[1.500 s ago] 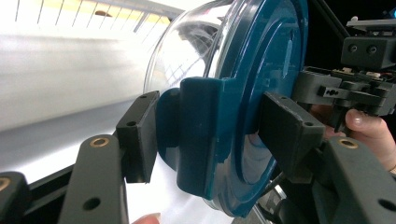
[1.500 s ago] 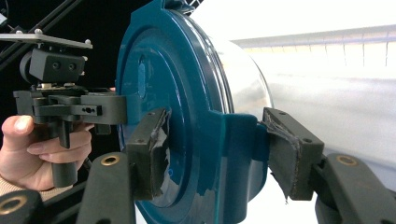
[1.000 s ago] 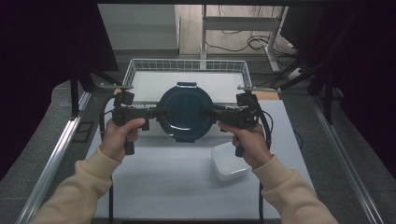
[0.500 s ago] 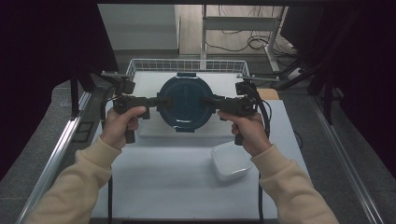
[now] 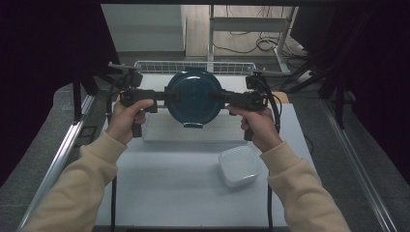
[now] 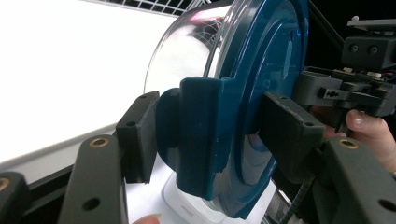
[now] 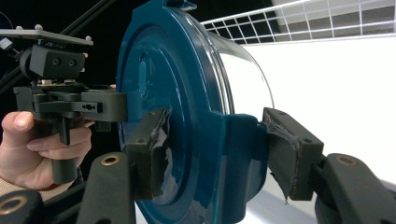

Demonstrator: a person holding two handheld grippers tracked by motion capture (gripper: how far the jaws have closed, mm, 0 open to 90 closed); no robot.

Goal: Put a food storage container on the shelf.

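Lidded glass bowl [image 5: 194,98] hung clamped by its blue clips, left gripper [image 5: 164,96] at nine o'clock, right gripper [image 5: 223,98] at three; lifted above wire basket [image 5: 145,66], setting down remained.

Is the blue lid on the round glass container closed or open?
Closed. The blue lid sits flat on the glass container, and its side clips are folded down over the rim.
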